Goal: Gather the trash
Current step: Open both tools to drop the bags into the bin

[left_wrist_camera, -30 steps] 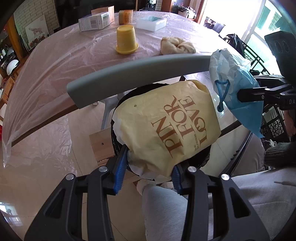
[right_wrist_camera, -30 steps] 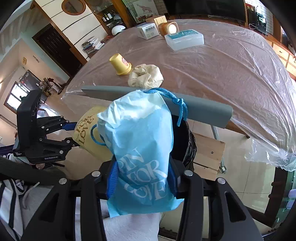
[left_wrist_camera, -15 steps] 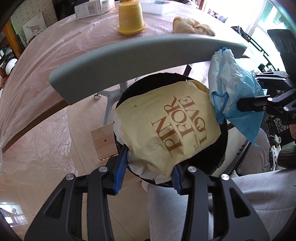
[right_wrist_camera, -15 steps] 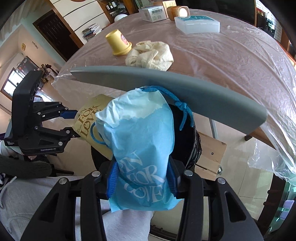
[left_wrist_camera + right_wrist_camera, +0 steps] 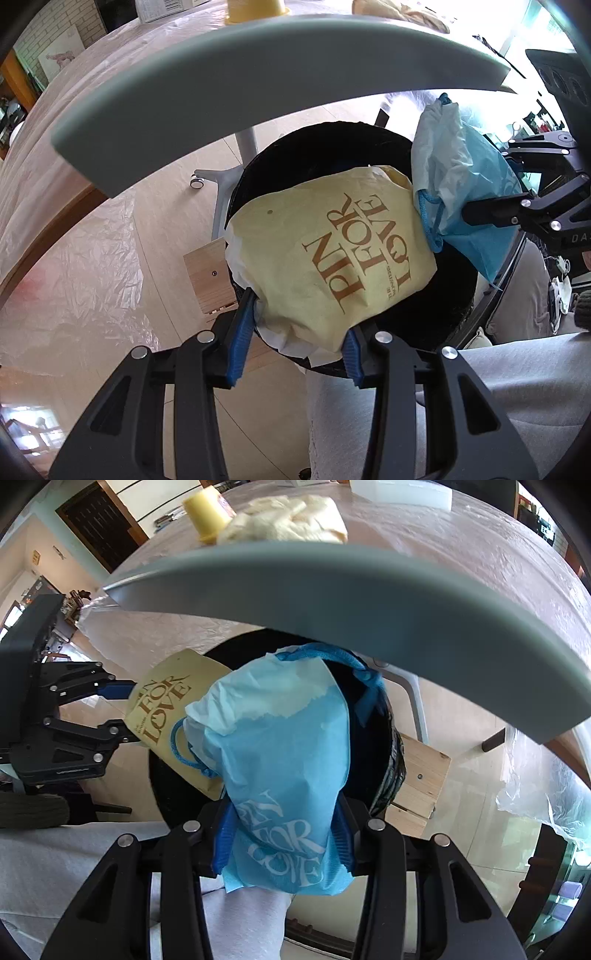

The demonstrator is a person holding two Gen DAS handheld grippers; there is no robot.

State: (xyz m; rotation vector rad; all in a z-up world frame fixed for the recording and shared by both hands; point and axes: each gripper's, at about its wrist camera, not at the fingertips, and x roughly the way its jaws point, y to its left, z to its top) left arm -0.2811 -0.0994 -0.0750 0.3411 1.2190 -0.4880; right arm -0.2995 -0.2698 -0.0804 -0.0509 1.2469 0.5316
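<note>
My left gripper (image 5: pixel 297 341) is shut on a yellow paper bag (image 5: pixel 332 251) printed "PIN FOR LOVE", held over the mouth of a black bin (image 5: pixel 306 144). My right gripper (image 5: pixel 282 843) is shut on a blue paper bag (image 5: pixel 280 746) with a blue cord handle, also above the black bin (image 5: pixel 384 738). In the left wrist view the blue bag (image 5: pixel 461 192) hangs at the right, touching the yellow one. In the right wrist view the yellow bag (image 5: pixel 166 709) sits at the left, pinched by the other gripper (image 5: pixel 127 712).
A grey chair back (image 5: pixel 258 81) arches just above the bin. Behind it is a plastic-covered table (image 5: pixel 461 546) with a yellow cup (image 5: pixel 207 513), a crumpled cream bag (image 5: pixel 288 517) and boxes. A wooden block (image 5: pixel 421 775) stands beside the bin. Grey trouser legs (image 5: pixel 517 387) are below.
Both grippers have sunk with their bags toward the bin. The chair back and bin look larger and nearer. The table objects have slid toward the top edge. Both grips are unchanged.
</note>
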